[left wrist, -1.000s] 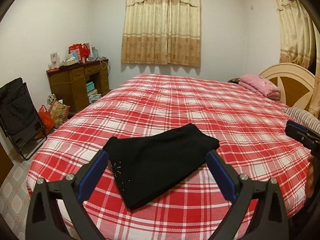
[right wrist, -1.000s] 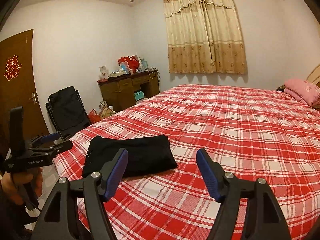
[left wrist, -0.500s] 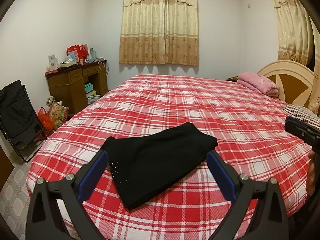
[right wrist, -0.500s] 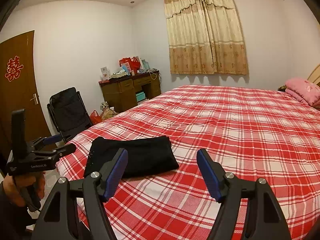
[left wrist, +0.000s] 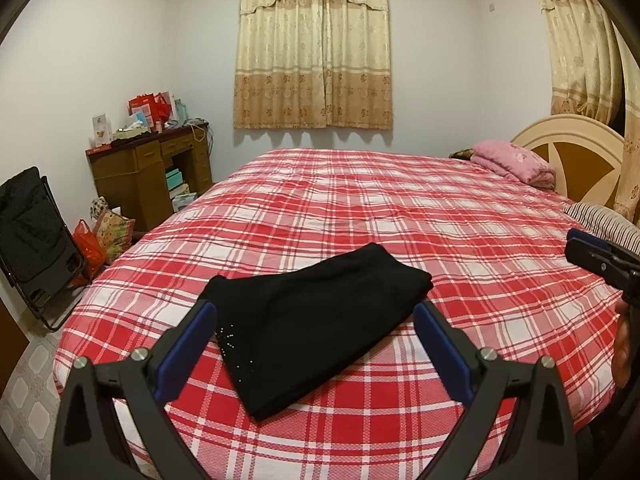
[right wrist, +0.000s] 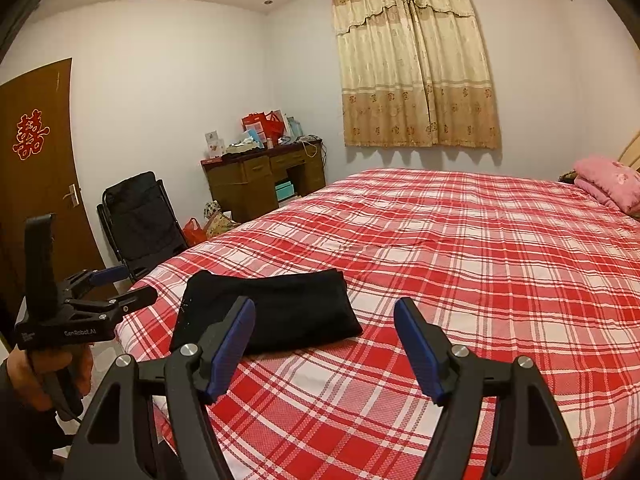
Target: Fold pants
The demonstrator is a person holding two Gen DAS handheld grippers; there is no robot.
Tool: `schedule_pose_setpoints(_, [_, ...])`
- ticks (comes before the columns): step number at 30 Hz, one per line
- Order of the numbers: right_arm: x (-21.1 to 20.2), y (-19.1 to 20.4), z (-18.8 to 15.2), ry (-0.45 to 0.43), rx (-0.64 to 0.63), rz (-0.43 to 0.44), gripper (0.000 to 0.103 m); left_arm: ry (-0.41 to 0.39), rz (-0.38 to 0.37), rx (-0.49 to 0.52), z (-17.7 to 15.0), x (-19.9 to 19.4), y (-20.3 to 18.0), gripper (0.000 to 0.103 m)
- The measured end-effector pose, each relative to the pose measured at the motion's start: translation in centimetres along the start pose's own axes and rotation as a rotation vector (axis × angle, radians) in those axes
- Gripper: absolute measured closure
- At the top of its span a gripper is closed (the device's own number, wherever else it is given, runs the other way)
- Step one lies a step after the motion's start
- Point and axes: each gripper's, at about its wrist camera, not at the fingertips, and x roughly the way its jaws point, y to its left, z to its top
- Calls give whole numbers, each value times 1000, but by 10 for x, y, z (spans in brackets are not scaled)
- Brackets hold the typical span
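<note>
- Pants [left wrist: 312, 320], black and already folded into a compact rectangle, lie flat on the red-and-white plaid bedspread [left wrist: 460, 240] near the foot corner of the bed.
- We see a scatter of small pale studs [left wrist: 234, 350] along the pants' near-left edge in the left wrist view; in the right wrist view the same garment [right wrist: 272, 316] shows a rounded fold on its right side.
- Our left gripper [left wrist: 316, 326] hovers above the pants with its blue-padded jaws spread wide and nothing between them; the pads do not touch the cloth.
- Our right gripper [right wrist: 324, 320] is likewise spread wide and holds nothing, hanging over the bedspread just to the right of the pants.
- From the right wrist view we see the left gripper from its side [right wrist: 86, 306], held in a hand [right wrist: 48, 372] off the bed's corner, left of the pants.
- From the left wrist view the tip of the right gripper [left wrist: 600, 258] shows at the far right edge, apart from the pants.
- Farther up the bed a folded pink blanket [left wrist: 512, 162] rests by the headboard [left wrist: 576, 152], with a striped pillow [left wrist: 604, 222] nearer us.
- Beyond the bed stand a wooden desk [left wrist: 152, 176] crowded with small items, a black folding chair [left wrist: 32, 236] and beige curtains [left wrist: 312, 48]; a brown door [right wrist: 44, 168] with a red emblem shows in the right wrist view.
</note>
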Motion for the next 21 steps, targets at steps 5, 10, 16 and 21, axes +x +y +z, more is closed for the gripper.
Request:
schedule_pose_setpoints(5, [-2, 0, 2, -19, 1, 3, 29, 7, 8, -1, 0, 1, 3, 0])
schedule_pose_setpoints(10, [-1, 0, 0, -15, -4, 3, 29, -14, 20, 7, 2, -3, 3, 0])
schedule_pose_setpoints(16, [2, 1, -3, -1, -15, 3, 29, -37, 16, -5, 5, -5, 5, 0])
schedule_pose_setpoints(21, [5, 3, -5, 9, -26, 5, 29, -18, 12, -20, 4, 0, 8, 0])
